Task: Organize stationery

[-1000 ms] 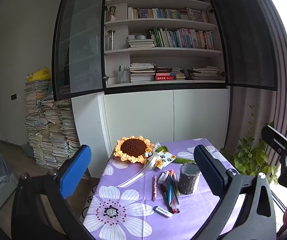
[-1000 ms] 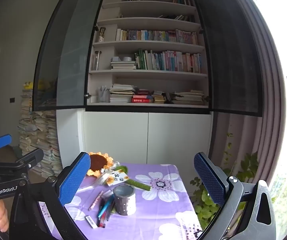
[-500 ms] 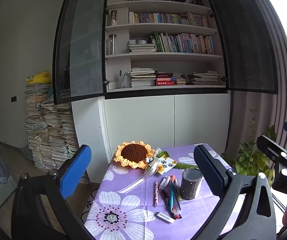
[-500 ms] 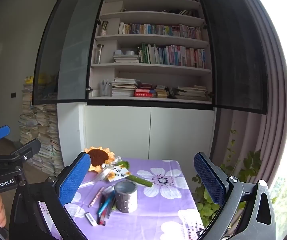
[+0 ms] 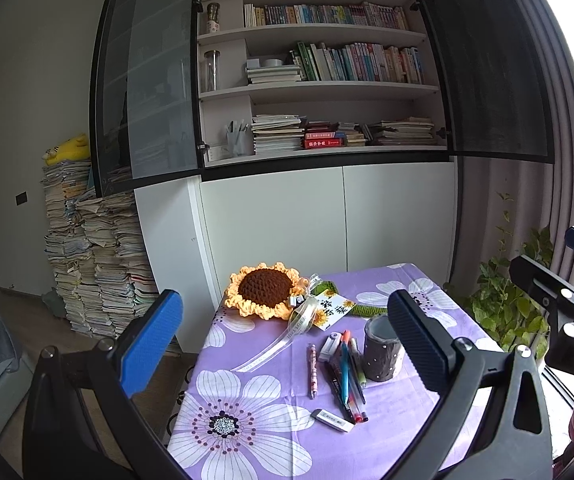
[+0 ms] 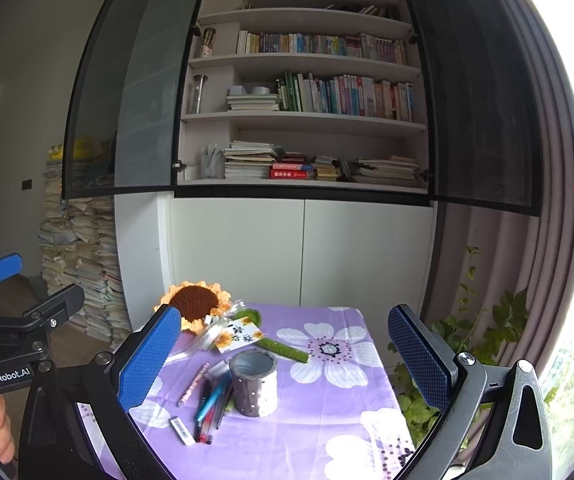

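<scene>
A grey dotted pen cup (image 5: 381, 354) (image 6: 254, 383) stands upright on the purple flowered tablecloth (image 5: 279, 436) (image 6: 339, 396). Just left of it lies a bunch of several pens (image 5: 347, 372) (image 6: 211, 400), with a pink pen (image 5: 312, 371) (image 6: 194, 384) apart on the left. A white eraser (image 5: 333, 420) (image 6: 181, 429) rests in front of the pens. My left gripper (image 5: 287, 340) hovers open well short of the table, nothing between its blue pads. My right gripper (image 6: 287, 354) is open too, framing the cup from a distance.
A crocheted sunflower (image 5: 265, 289) (image 6: 195, 302) with ribbon, a card (image 5: 333, 309) and a green stem (image 6: 283, 348) lies at the table's far side. Behind stands a white cabinet (image 5: 327, 220) with bookshelves. A paper stack (image 5: 95, 260) sits left, a plant (image 5: 503, 312) right.
Both grippers have moved closer to the table and tipped down a little; the table and its objects sit larger in both views. Nothing on the table has shifted.
</scene>
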